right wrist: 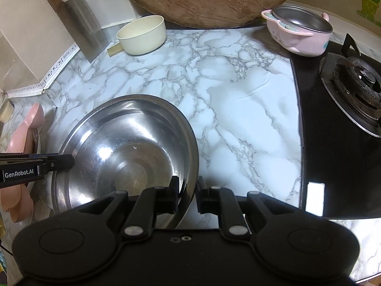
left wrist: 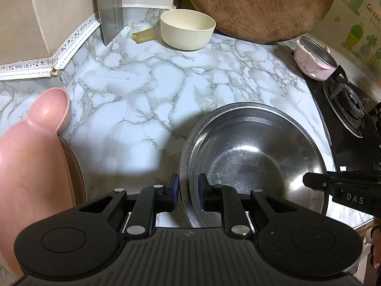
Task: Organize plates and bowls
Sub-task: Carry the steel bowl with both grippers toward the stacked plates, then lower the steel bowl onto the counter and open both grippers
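Observation:
A large steel bowl (left wrist: 257,152) sits on the marble counter; it also shows in the right wrist view (right wrist: 123,152). My left gripper (left wrist: 188,189) straddles its left rim, one finger inside and one outside, with a small gap to the rim. My right gripper (right wrist: 187,191) straddles its right rim the same way. A cream bowl (left wrist: 187,28) stands at the back; it also shows in the right wrist view (right wrist: 142,34). A pink child's bowl with steel liner (left wrist: 314,59) sits by the stove, also in the right wrist view (right wrist: 297,32). A pink bear-shaped plate (left wrist: 28,157) lies left on a brown plate (left wrist: 75,166).
A round wooden board (left wrist: 259,4) leans on the back wall. A cleaver (right wrist: 81,28) leans at back left, with a small soap-like block (left wrist: 144,35) beside the cream bowl. A black gas stove (right wrist: 352,90) fills the right side.

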Demonstrator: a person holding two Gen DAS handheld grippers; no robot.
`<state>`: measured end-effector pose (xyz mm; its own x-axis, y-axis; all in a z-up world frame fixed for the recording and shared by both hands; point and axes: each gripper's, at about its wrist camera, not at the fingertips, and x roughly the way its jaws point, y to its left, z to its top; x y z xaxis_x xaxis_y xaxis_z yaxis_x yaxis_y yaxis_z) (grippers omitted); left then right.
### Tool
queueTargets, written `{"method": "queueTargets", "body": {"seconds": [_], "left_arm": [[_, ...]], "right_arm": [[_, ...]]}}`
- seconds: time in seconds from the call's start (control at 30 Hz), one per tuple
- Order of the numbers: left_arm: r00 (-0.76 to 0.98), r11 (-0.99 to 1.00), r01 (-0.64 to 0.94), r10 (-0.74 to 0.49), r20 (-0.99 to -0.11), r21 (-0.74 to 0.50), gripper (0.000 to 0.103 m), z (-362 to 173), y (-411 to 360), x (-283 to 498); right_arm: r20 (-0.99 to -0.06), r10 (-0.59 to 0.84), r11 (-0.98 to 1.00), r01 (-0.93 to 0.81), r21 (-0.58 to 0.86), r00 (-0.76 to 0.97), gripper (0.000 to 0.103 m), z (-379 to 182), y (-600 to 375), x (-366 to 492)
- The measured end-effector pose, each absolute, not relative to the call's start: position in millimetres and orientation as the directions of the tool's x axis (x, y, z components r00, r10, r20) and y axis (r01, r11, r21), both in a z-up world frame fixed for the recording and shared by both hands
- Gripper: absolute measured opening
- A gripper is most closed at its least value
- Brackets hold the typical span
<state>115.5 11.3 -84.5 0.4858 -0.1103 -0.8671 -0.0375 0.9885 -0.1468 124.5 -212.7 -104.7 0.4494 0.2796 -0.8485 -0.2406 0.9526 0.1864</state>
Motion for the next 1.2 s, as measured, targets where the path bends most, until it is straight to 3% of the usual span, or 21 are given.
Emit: {"method": "queueTargets", "body": {"seconds": [0.57,0.83,0.93,1.0,1.03,1.07,1.1,1.13,1.2], "left_arm": [[0.547,0.989,-0.036,-0.1,-0.831,-0.142,0.016,-65.0,16.3,104.7],[0.63,0.993,0.022,-0.103,-0.77,-0.115,0.018,-32.1,4.5,100.2],[0.666,0.993,0.056,-0.116,-0.737,-0.106,0.027,-18.1,-4.7,100.7],[0.688,0.992,0.072,-0.126,-0.715,-0.105,0.044,-10.2,-11.2,101.7],[0.7,0.991,0.078,-0.13,-0.702,-0.105,0.059,-6.2,-14.6,102.4],[0.713,0.991,0.082,-0.132,-0.689,-0.105,0.065,-2.6,-18.2,103.4],[0.72,0.991,0.088,-0.135,-0.681,-0.103,0.065,0.2,-21.9,105.3],[0.72,0.99,0.099,-0.141,-0.679,-0.1,0.065,3.1,-27.0,109.6],[0.72,0.988,0.112,-0.155,-0.676,-0.106,0.065,7.8,-35.4,116.8]], "right_arm": [[-0.84,0.244,0.962,-0.227,0.15,0.484,0.018,-95.6,-221.5,118.7],[-0.777,0.269,0.955,-0.259,0.14,0.569,0.023,-66.9,-230.7,114.8],[-0.749,0.267,0.956,-0.265,0.126,0.607,0.027,-54.7,-232.8,114.7],[-0.73,0.273,0.954,-0.276,0.12,0.626,0.032,-47.9,-233.7,114.8],[-0.719,0.276,0.952,-0.282,0.116,0.638,0.038,-44.6,-234.5,114.6],[-0.706,0.282,0.951,-0.289,0.113,0.65,0.044,-40.9,-235.4,114.8],[-0.694,0.282,0.95,-0.291,0.109,0.662,0.058,-37.7,-236.3,114.8],[-0.679,0.279,0.951,-0.292,0.099,0.679,0.065,-34.3,-237.6,114.9],[-0.658,0.271,0.952,-0.298,0.074,0.702,0.069,-29.0,-240.1,117.7]]}}
